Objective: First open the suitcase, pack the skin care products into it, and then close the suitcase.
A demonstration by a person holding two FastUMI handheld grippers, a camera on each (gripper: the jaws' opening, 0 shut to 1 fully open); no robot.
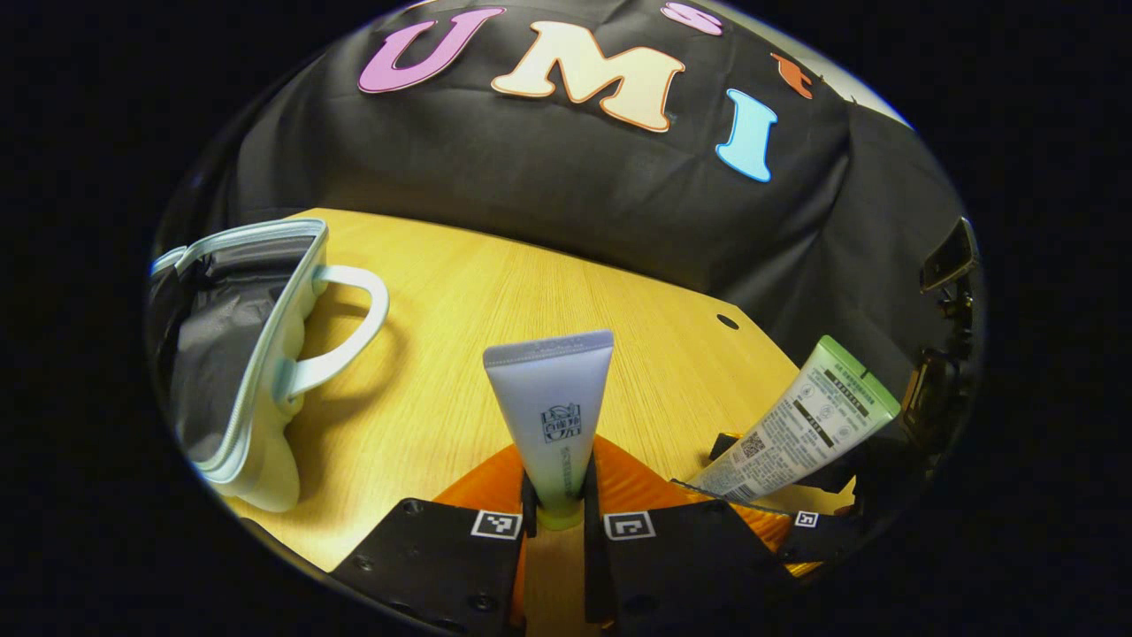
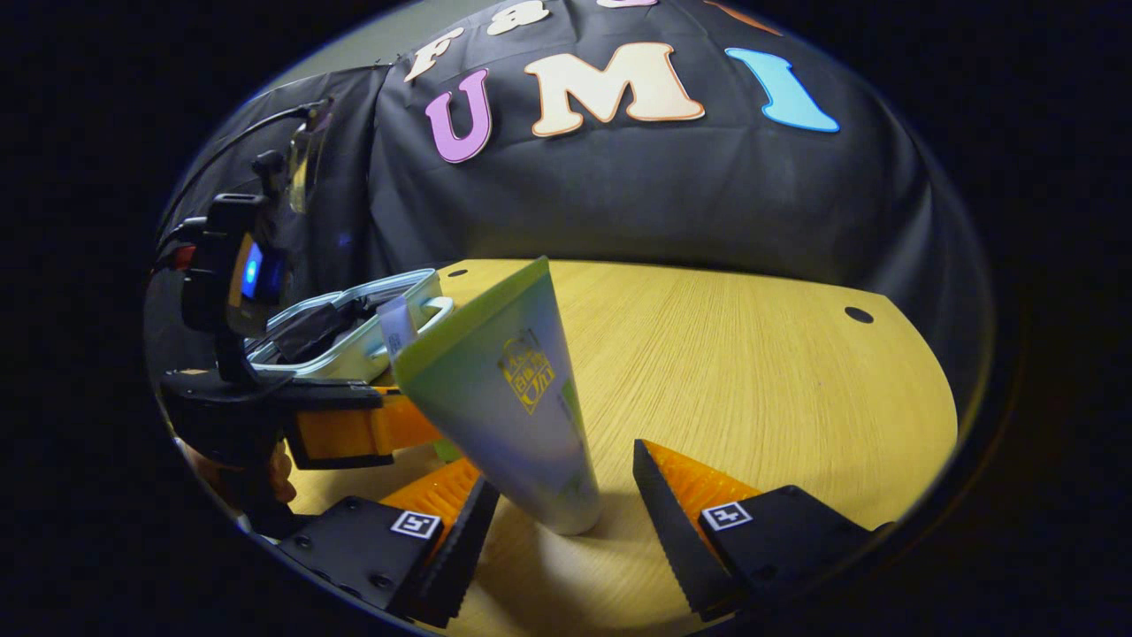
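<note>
My left gripper (image 1: 559, 495) is shut on a white tube (image 1: 550, 398), holding it near its green cap so the crimped end points up. In the right gripper view, a green and white tube (image 2: 517, 398) stands cap-down on the table and leans left. It sits between the widely spread fingers of my open right gripper (image 2: 562, 478), and its lower part is close to the left finger. This same tube (image 1: 800, 429) appears at the right of the left gripper view. The pale suitcase (image 1: 252, 389) lies open at the left, showing its grey lining. The suitcase (image 2: 371, 323) also sits behind the left gripper (image 2: 354, 425).
The wooden table (image 2: 752, 380) runs back to the black cloth wall. It has a small round hole (image 2: 858, 314) near its far right edge. The suitcase handle (image 1: 354, 327) sticks out toward the table's middle. A hand (image 2: 279, 478) holds the left gripper.
</note>
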